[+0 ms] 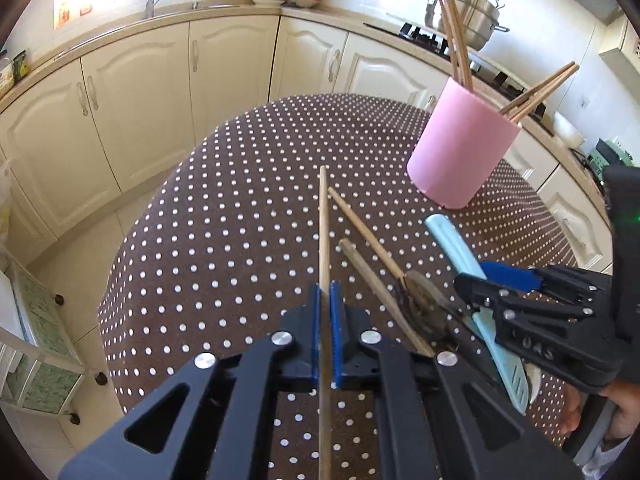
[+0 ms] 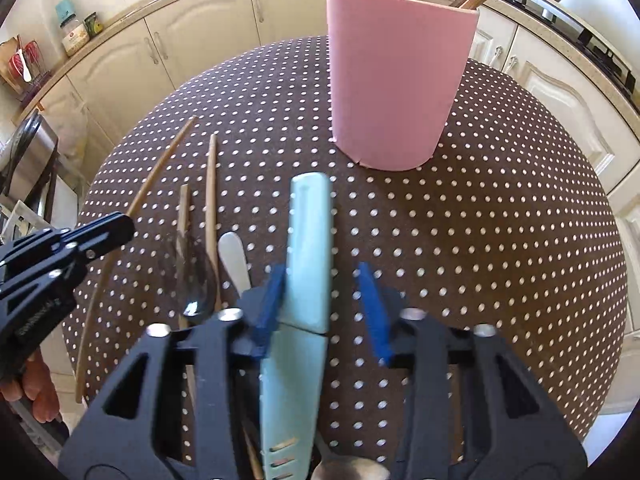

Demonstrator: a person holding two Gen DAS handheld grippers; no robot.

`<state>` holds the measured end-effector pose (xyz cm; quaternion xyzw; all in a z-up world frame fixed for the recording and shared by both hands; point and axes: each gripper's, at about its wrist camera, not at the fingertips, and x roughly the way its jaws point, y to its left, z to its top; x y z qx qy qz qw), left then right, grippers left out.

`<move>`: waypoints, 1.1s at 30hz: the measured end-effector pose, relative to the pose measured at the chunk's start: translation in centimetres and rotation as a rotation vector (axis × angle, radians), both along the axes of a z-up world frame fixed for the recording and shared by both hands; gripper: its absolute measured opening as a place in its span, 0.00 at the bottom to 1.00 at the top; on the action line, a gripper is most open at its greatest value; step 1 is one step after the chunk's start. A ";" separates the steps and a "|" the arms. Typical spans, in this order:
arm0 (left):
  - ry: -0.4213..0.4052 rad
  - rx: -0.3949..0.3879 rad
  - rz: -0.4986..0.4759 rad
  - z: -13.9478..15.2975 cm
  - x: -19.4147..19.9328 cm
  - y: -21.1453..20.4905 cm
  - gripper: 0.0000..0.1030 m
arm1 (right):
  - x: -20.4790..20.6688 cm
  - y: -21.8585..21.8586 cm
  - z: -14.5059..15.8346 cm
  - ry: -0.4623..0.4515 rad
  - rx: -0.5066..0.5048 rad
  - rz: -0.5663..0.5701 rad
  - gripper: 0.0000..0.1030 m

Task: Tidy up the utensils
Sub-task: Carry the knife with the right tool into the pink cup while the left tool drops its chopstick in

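My left gripper (image 1: 326, 320) is shut on a long wooden chopstick (image 1: 323, 232) that points away over the table. In the right wrist view this gripper (image 2: 112, 230) sits at the left, on the same chopstick (image 2: 160, 168). My right gripper (image 2: 325, 308) straddles a light blue sheathed knife (image 2: 310, 240). Its left pad touches the knife and its right pad stands clear, so it is open. From the left wrist view the right gripper (image 1: 488, 286) is over the knife (image 1: 452, 240). A pink holder (image 1: 464, 144) (image 2: 396, 80) with several chopsticks stands beyond.
More chopsticks (image 2: 211, 200), a white handle (image 2: 234, 256) and a metal spoon (image 1: 424, 300) lie between the two grippers on the brown dotted tablecloth (image 1: 240, 200). The rounded table edge drops to the floor at left. Cream cabinets (image 1: 140, 92) and a steel pot (image 1: 472, 12) stand behind.
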<state>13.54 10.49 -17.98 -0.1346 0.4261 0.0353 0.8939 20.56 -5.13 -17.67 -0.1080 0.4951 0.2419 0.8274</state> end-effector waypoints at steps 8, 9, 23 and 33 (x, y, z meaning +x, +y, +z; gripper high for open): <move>-0.133 -0.007 0.004 2.7 -1.1 0.8 0.05 | 0.5 -1.3 0.4 -0.016 0.092 -0.003 0.20; -0.150 -0.009 0.004 3.1 -1.4 0.7 0.05 | 0.3 -1.4 0.6 -0.031 0.105 -0.001 0.20; -0.407 0.005 -0.075 8.0 -3.7 -1.8 0.05 | -3.3 -7.1 6.2 -0.250 0.349 -0.035 0.20; -0.476 0.027 -0.140 9.6 -3.3 -4.3 0.05 | -5.5 -7.6 8.9 -0.340 0.463 -0.051 0.20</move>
